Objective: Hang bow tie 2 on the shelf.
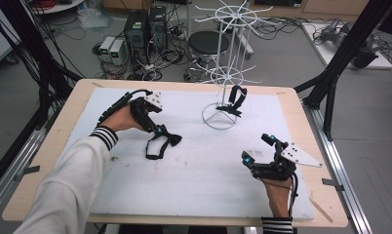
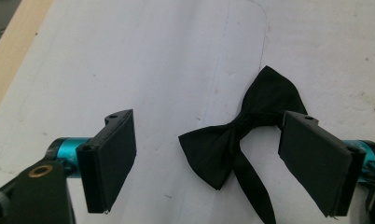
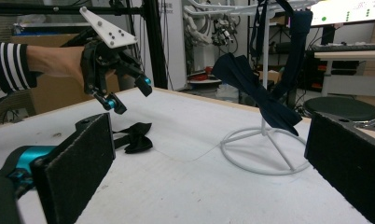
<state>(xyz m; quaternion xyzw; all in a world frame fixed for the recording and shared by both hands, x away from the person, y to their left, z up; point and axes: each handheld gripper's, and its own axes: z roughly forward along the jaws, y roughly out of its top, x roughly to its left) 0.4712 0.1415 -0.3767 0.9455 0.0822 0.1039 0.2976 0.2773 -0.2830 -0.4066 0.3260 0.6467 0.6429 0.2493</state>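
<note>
High view: two bow ties, one flat [image 1: 163,144], one hanging [image 1: 234,101].

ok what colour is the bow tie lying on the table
Plain black; the bow tie shows best in the left gripper view.

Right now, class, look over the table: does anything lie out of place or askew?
Yes. One black bow tie lies loose and skewed on the white mat, its strap trailing, between the open left gripper pads, while the other bow tie hangs on the white rack. The mat also shows small dark marks.
</note>
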